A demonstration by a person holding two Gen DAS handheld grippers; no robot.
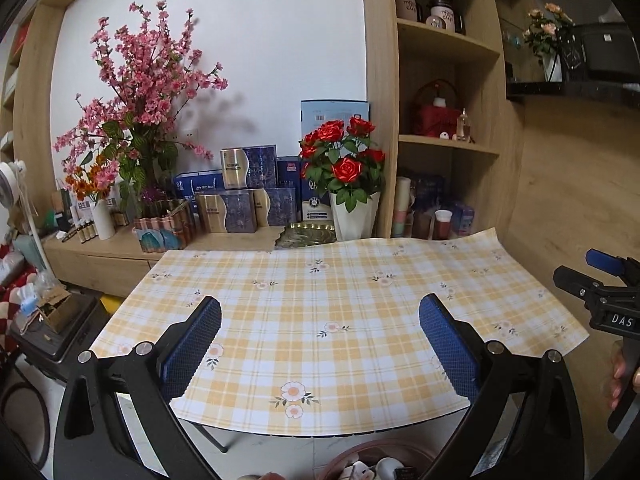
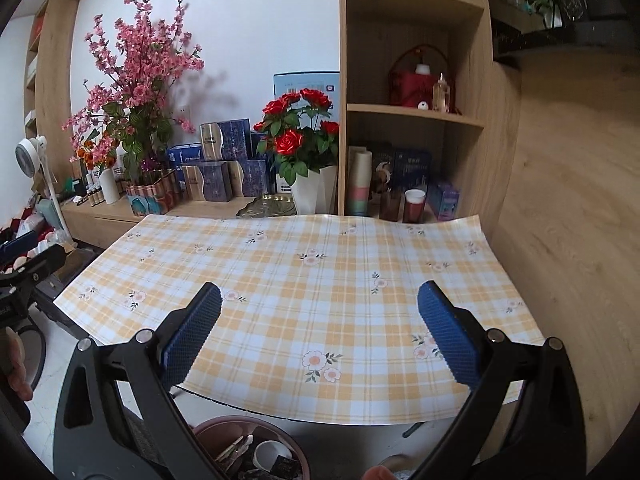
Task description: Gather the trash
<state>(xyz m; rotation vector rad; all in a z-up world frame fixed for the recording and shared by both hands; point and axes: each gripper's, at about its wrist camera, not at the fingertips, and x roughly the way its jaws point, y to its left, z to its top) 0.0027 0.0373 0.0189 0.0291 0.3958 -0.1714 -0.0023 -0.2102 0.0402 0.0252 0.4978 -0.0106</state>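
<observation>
Both claws hang above the near edge of the checked tablecloth (image 1: 320, 312), each with its blue pads spread wide and nothing between them. The left gripper (image 1: 320, 344) looks across the cloth toward the red roses (image 1: 344, 160) straight ahead; the right gripper (image 2: 320, 336) sits just off to its right side, seen at the frame edge. The trash lies below and behind the fingertips, in a brownish bin (image 2: 248, 452) on the floor under the table's near edge, holding paper scraps and a white cup.
</observation>
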